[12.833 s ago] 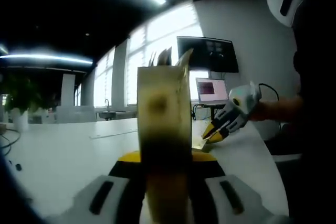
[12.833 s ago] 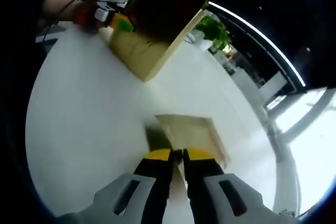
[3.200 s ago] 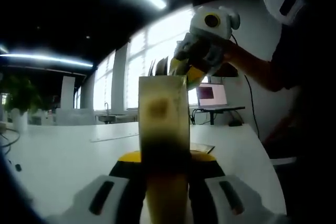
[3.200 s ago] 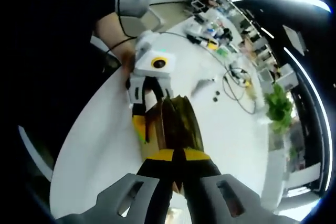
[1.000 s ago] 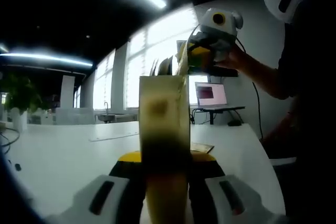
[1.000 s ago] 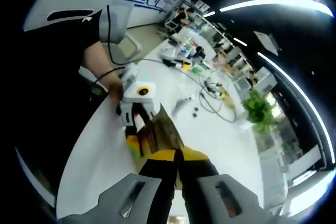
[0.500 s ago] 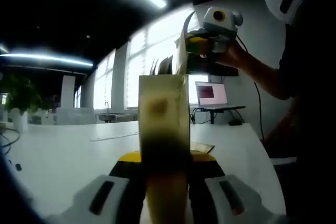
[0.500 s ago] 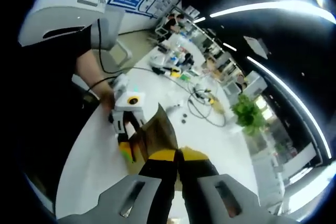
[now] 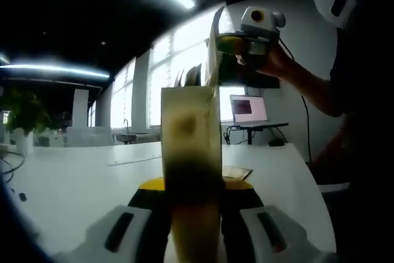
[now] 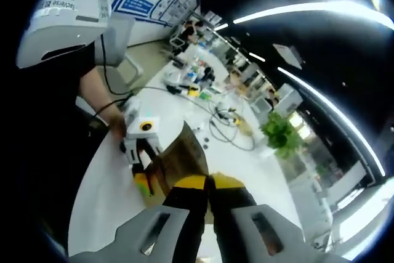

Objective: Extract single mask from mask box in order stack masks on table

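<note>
While the left gripper point(image 9: 191, 183) stands clamped on the box point(image 9: 189, 152) from below, the box rises straight up from its jaws toward 12 o'clock, long axis running 6 to 12 in the left gripper view. Box looks like a tan cardboard carton, face dark and backlit, top open with thin sheet edges poking out at 12–1 o'clock. Right gripper point(image 9: 237, 44) sits at 1 o'clock above the box top, held by a hand point(image 9: 271, 63), with a pale mask point(image 9: 213, 53) hanging from its tips down toward the box mouth. Mask looks like a thin, narrow strip seen edge-on, long axis near vertical, lower end at or just inside the opening; cannot tell if it is fully free. A stack point(image 9: 237, 172) of flat tan pieces lies on the table point(image 9: 74, 183) at 4 o'clock of the box, near its base.

From the right gripper view, right gripper point(image 10: 208, 184) has jaws pinched together; the mask between them is too thin to make out. Box point(image 10: 178, 158) lies just beyond the tips at 11 o'clock, left gripper point(image 10: 140, 146) gripping its far side at 10 o'clock. Judgement: next move likely lifts clear, then swings toward the stack; right gripper is the nearer one.
</note>
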The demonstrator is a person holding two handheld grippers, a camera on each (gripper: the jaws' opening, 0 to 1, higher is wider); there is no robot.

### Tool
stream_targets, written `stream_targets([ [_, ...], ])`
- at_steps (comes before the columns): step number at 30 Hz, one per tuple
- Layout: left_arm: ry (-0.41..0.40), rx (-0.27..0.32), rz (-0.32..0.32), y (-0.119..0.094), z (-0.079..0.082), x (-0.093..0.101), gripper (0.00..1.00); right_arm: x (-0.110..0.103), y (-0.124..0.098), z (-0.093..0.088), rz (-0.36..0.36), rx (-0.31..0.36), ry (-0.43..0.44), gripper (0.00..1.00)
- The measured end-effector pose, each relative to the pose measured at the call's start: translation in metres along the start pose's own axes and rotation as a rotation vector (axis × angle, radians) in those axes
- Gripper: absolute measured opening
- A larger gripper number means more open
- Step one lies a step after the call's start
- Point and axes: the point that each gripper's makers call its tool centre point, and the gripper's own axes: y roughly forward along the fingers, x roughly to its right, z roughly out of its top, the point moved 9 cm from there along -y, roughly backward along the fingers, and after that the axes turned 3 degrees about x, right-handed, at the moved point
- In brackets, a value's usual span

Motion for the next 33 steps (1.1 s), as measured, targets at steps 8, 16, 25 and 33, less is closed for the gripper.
stream_targets([
  [8, 0.000, 0.000, -0.001, 0.000, 0.001, 0.001, 0.33, 0.003, -0.009, 0.004, -0.041, 0.029, 0.013, 0.00],
  [16, 0.002, -0.001, -0.001, 0.000, 0.001, 0.001, 0.33, 0.005, -0.014, 0.009, -0.077, 0.035, 0.000, 0.00],
  [25, 0.004, -0.001, -0.001, 0.000, 0.001, 0.001, 0.33, 0.017, -0.031, 0.016, -0.167, 0.080, 0.020, 0.00],
  [33, 0.004, -0.001, 0.000, 0.000, 0.001, 0.001, 0.33, 0.022, -0.043, 0.018, -0.217, 0.085, 0.013, 0.00],
])
